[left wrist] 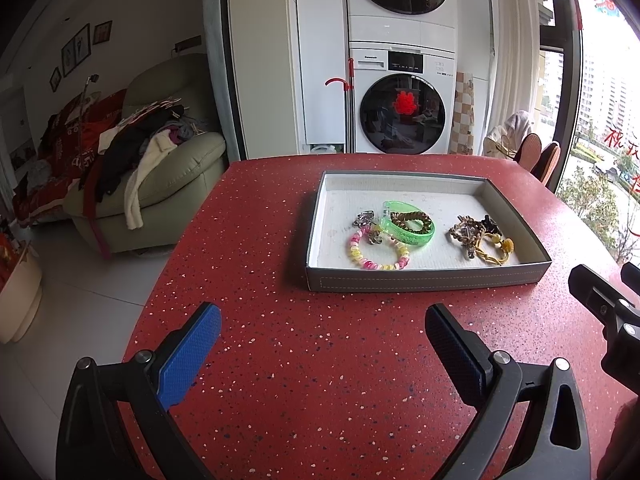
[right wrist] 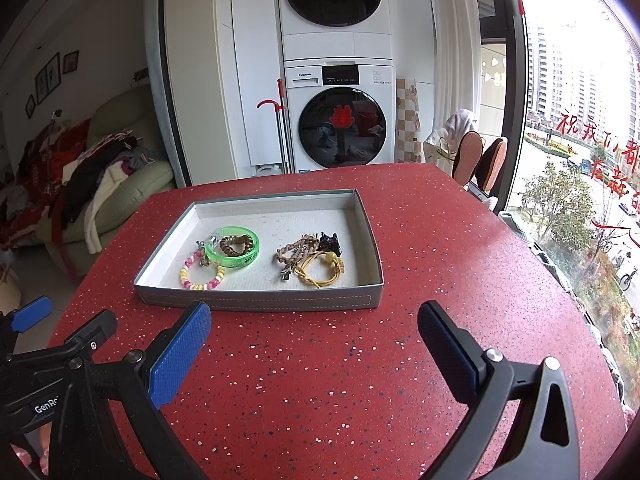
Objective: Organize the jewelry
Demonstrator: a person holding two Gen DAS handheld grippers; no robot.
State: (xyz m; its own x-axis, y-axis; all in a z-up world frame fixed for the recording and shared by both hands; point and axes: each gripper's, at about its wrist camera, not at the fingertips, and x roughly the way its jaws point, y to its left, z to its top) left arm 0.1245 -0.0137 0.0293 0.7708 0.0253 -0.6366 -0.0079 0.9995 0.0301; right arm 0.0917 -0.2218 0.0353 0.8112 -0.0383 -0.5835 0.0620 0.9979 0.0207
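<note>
A shallow grey tray [left wrist: 424, 280] [right wrist: 256, 300] lies on the red speckled table [left wrist: 304, 380] [right wrist: 320, 380]. Inside it, on the left, lie a green bangle [left wrist: 408, 236] [right wrist: 250, 256] around a brown bead bracelet [left wrist: 412, 219] [right wrist: 238, 245] and a pink-and-yellow bead bracelet [left wrist: 378, 258] [right wrist: 200, 278]. To the right sit a beige braided piece with clips [left wrist: 464, 232] [right wrist: 292, 256], a yellow cord bracelet [left wrist: 498, 250] [right wrist: 322, 270] and a black clip [left wrist: 490, 224] [right wrist: 330, 242]. My left gripper [left wrist: 322, 338] and right gripper [right wrist: 314, 336] hover open and empty before the tray's near wall.
Stacked washer and dryer [left wrist: 400, 80] [right wrist: 340, 100] stand beyond the table. A sofa piled with clothes [left wrist: 132, 168] [right wrist: 100, 184] is at left, a large window [right wrist: 580, 160] at right. The table's left edge drops to a white tiled floor [left wrist: 80, 300].
</note>
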